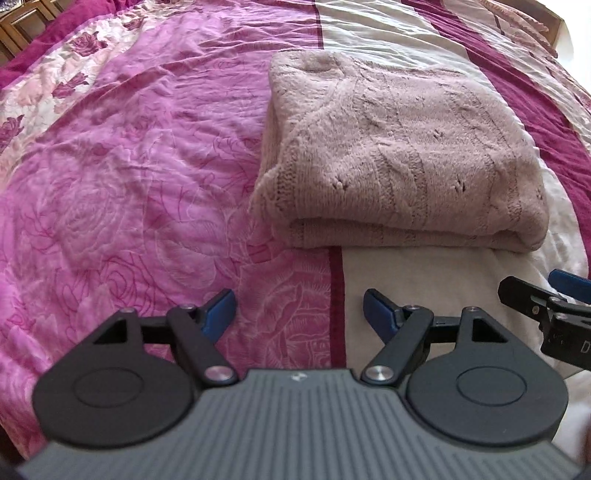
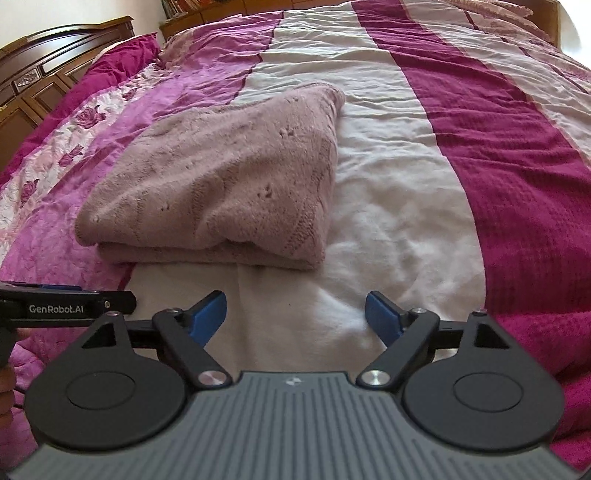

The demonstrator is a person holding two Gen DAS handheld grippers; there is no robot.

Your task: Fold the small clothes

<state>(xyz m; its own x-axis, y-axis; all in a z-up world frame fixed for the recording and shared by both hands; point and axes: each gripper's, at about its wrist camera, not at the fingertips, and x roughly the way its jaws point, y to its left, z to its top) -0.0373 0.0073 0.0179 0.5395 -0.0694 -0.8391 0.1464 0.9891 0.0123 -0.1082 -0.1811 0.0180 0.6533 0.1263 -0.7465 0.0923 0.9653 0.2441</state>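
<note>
A pale pink knitted sweater [image 1: 399,155] lies folded into a thick rectangle on the bedspread, its folded edge turned toward me. In the right wrist view the same sweater [image 2: 221,181] sits left of centre. My left gripper [image 1: 299,312] hangs open above the bedspread, short of the sweater's near edge, with nothing between its blue pads. My right gripper [image 2: 295,314] is also open and empty over the white stripe, in front of the sweater's right corner. The two grippers are side by side: the right gripper [image 1: 554,306] shows at the left view's right edge.
The bedspread [image 2: 388,206] has pink floral, white and dark magenta stripes and is wrinkled. A dark wooden headboard [image 2: 48,70] stands at the far left. Another pale knitted item [image 1: 524,22] lies at the far right corner of the bed. The left gripper's body [image 2: 66,301] enters from the left.
</note>
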